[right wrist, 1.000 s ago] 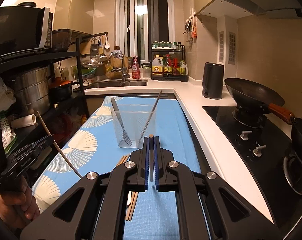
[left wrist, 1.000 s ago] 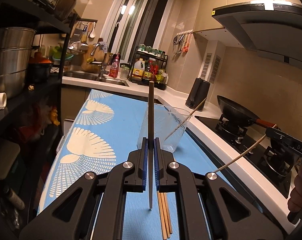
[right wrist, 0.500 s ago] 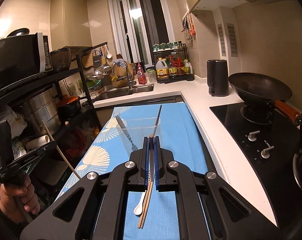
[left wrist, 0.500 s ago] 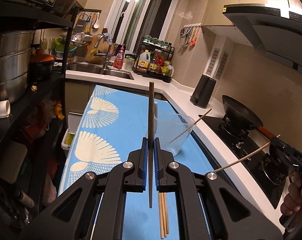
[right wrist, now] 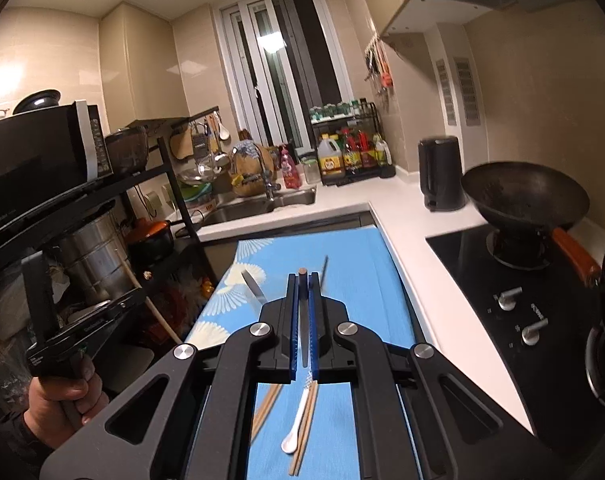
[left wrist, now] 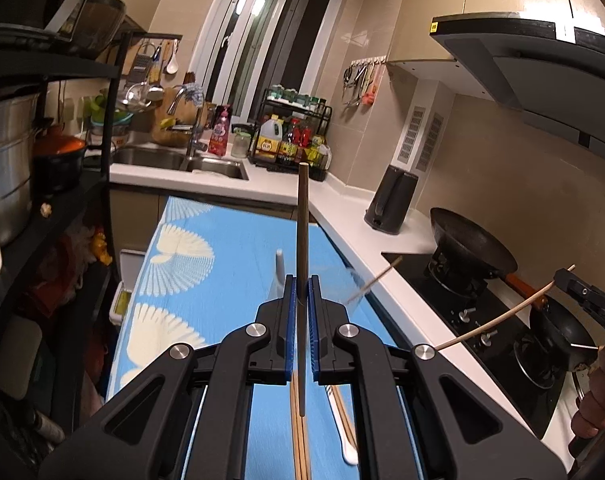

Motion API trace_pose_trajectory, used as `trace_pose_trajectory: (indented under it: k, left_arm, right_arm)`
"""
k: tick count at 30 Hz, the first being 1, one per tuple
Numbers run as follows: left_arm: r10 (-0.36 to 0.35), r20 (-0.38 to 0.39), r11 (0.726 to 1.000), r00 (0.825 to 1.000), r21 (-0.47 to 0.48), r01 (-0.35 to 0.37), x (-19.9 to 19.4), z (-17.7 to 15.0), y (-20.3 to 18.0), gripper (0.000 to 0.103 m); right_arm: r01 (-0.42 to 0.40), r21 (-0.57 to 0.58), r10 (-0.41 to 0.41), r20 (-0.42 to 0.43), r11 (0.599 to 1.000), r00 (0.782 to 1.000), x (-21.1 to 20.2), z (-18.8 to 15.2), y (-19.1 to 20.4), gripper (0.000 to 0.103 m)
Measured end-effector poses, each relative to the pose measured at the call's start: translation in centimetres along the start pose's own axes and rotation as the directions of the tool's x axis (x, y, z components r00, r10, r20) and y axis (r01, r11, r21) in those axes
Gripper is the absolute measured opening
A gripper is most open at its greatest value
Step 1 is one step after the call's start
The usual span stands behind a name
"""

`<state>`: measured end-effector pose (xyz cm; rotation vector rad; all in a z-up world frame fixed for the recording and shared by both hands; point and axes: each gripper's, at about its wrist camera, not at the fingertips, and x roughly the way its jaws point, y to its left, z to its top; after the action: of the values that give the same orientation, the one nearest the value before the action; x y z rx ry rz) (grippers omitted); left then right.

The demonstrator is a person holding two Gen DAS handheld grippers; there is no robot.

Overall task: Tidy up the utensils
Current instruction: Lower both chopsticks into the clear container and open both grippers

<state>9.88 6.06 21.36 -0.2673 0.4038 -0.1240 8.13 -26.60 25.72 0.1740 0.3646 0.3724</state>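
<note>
A dark brown wooden chopstick point(left wrist: 302, 224) is clamped upright in the closed left gripper point(left wrist: 301, 292), pointing to 12 o'clock. A second brown wooden chopstick point(right wrist: 302, 272) is pinched end-on in the closed right gripper point(right wrist: 302, 292). Loose wooden chopsticks point(right wrist: 302, 428) and a small white spoon point(right wrist: 292, 438) lie at 6 o'clock on the blue fan-patterned cloth point(right wrist: 354, 264) — the clear plastic cup point(left wrist: 352, 288) stands just beyond.

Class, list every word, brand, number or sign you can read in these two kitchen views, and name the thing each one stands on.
None can be read for certain.
Microwave: small brand mark on its front, too blurred.
Oil jug: yellow label, too small.
Stove knobs: tiny markings, unreadable.
Right gripper: white letters on its side, too small.
</note>
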Motion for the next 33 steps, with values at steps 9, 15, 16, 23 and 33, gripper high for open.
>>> trace_pose_trajectory:
  k: [9,15,16,23,33]
  left_arm:
    - [-0.026,0.095,0.999,0.995,0.029,0.024,4.4,7.5,-0.7,0.006]
    - [-0.031,0.120,0.998,0.992,0.066,0.023,10.7,8.9,-0.9,0.006]
    - [-0.030,0.111,0.997,0.993,0.075,0.022,12.0,8.6,-0.9,0.006]
    - [-0.024,0.023,0.990,0.999,0.142,0.020,18.1,3.1,-1.2,0.006]
    - [0.004,-0.021,0.983,1.000,0.185,0.000,19.7,-1.4,-0.9,0.006]
  right_arm:
    - [-0.011,-0.075,0.017,0.083,0.997,0.996,4.7,7.3,2.9,0.005]
    - [0.021,-0.083,-0.018,0.041,0.996,0.999,12.5,7.5,2.5,0.005]
    - [0.027,-0.088,-0.025,0.027,0.996,0.999,13.9,7.1,2.3,0.005]
    - [0.043,-0.120,-0.050,-0.062,0.992,0.997,20.1,3.6,1.9,0.005]
    - [0.014,-0.147,-0.038,-0.166,0.989,0.985,24.4,-0.5,2.7,0.005]
